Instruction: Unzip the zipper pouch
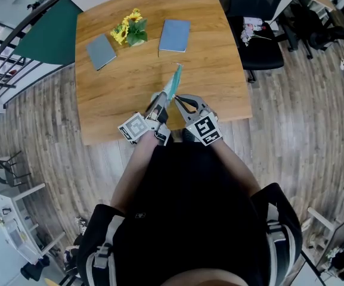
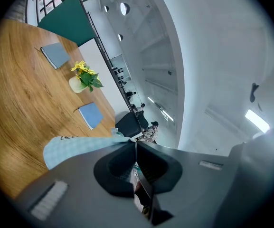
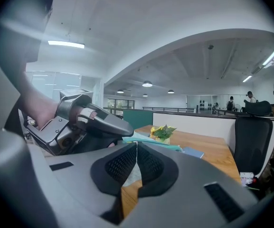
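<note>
A thin pale teal zipper pouch (image 1: 173, 83) is held on edge above the front part of the wooden table (image 1: 124, 94). My left gripper (image 1: 161, 106) is shut on its near end; in the left gripper view the pouch (image 2: 70, 147) runs out leftward from the closed left gripper (image 2: 136, 144). My right gripper (image 1: 177, 102) is also shut on that end, right beside the left one. In the right gripper view pale fabric shows between the pads of the right gripper (image 3: 137, 145), and the pouch (image 3: 161, 145) reaches toward the flowers. The zipper pull is hidden.
Two blue-grey notebooks (image 1: 101, 52) (image 1: 174, 36) and a small pot of yellow flowers (image 1: 130, 28) lie at the table's far side. A black office chair (image 1: 258, 40) stands to the right. A green panel (image 1: 49, 37) stands at the far left corner.
</note>
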A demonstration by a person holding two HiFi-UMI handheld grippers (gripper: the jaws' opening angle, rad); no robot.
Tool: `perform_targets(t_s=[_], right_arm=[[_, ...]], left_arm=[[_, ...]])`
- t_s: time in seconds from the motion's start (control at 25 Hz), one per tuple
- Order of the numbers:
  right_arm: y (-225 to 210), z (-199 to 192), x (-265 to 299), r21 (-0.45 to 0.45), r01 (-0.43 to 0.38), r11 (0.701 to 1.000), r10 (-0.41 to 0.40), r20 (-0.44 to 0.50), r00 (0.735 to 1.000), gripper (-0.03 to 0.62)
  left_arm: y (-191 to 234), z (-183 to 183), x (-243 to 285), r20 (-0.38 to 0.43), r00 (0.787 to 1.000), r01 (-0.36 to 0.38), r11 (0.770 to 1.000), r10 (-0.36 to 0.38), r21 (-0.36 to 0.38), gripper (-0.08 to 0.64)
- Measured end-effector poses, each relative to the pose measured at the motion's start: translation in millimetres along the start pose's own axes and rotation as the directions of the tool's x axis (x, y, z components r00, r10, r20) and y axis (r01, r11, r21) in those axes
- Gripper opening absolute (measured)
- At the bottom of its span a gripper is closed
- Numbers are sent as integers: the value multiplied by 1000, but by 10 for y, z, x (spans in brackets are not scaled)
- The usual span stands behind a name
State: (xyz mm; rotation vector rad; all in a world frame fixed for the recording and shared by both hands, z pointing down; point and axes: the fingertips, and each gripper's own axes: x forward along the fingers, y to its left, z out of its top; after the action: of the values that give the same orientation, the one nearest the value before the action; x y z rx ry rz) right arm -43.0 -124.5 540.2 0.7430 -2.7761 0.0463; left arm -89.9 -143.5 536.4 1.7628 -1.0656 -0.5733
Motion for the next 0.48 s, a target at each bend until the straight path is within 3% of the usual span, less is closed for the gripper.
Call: perform_targets(t_s=[0.48], right_arm=[[-135, 14, -35, 78, 70, 995, -71, 11, 997, 6]], left_arm=[[-72, -95, -9, -49, 999, 13, 1000, -12, 21, 2]])
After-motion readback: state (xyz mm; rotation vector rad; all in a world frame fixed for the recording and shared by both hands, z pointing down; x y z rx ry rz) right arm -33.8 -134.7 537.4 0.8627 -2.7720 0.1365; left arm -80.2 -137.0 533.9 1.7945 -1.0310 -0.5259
